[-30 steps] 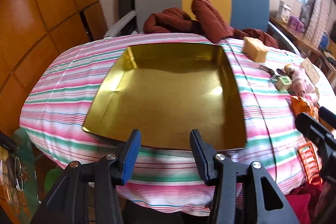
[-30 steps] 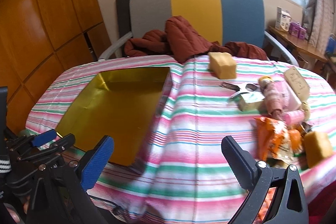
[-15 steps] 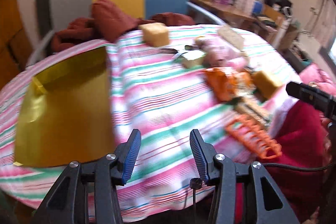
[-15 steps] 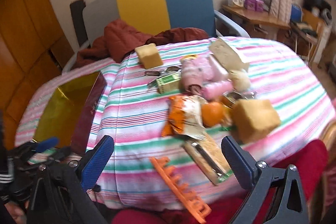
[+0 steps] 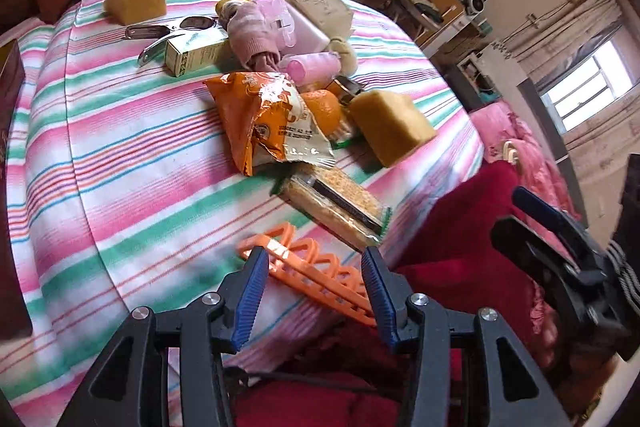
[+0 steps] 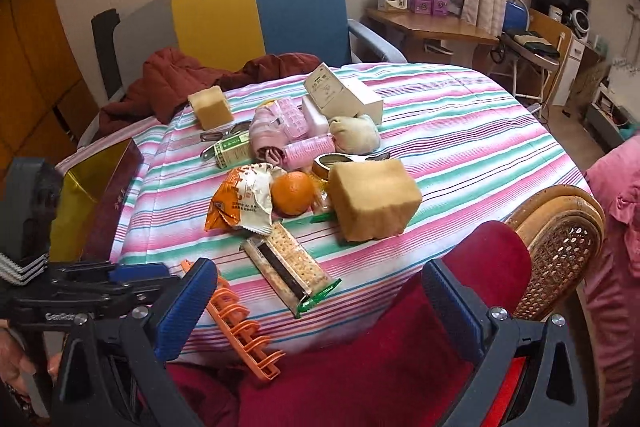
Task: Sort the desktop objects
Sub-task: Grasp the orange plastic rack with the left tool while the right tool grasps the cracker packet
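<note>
Orange rack (image 5: 308, 269) lies diagonally across the table edge; both grippers (image 5: 314, 291) (image 6: 316, 303) gape empty.

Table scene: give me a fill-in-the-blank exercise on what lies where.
1. The orange fruit lies between the snack bag and the large ____ block.
2. The comb-like rack in front of the left tool is ____ in colour.
3. The cracker pack lies on a ____ cloth.

Missing words: sponge; orange; striped
</note>
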`<control>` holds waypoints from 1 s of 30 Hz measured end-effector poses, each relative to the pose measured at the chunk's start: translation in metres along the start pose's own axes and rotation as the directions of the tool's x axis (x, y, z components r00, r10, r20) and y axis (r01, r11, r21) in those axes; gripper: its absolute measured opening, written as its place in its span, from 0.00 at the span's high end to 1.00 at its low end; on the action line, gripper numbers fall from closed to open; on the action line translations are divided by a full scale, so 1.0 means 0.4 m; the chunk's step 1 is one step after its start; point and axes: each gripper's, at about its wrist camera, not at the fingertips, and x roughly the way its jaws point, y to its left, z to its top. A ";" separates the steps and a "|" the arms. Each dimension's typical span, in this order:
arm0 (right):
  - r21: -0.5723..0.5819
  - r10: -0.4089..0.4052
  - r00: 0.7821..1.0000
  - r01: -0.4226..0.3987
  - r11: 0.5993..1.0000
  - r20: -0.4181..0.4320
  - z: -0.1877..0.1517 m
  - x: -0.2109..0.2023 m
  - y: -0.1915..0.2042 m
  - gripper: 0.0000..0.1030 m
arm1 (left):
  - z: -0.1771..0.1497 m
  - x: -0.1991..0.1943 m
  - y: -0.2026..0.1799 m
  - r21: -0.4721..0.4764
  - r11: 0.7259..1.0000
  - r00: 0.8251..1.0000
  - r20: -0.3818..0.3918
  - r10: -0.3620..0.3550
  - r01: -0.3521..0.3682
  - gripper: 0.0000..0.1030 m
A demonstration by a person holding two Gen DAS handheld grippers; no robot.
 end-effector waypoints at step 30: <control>-0.198 -0.020 0.802 -0.123 0.972 -0.597 0.043 0.417 0.116 0.25 | 0.012 -0.065 0.252 -0.263 0.948 0.976 0.078 0.205 -0.178 0.51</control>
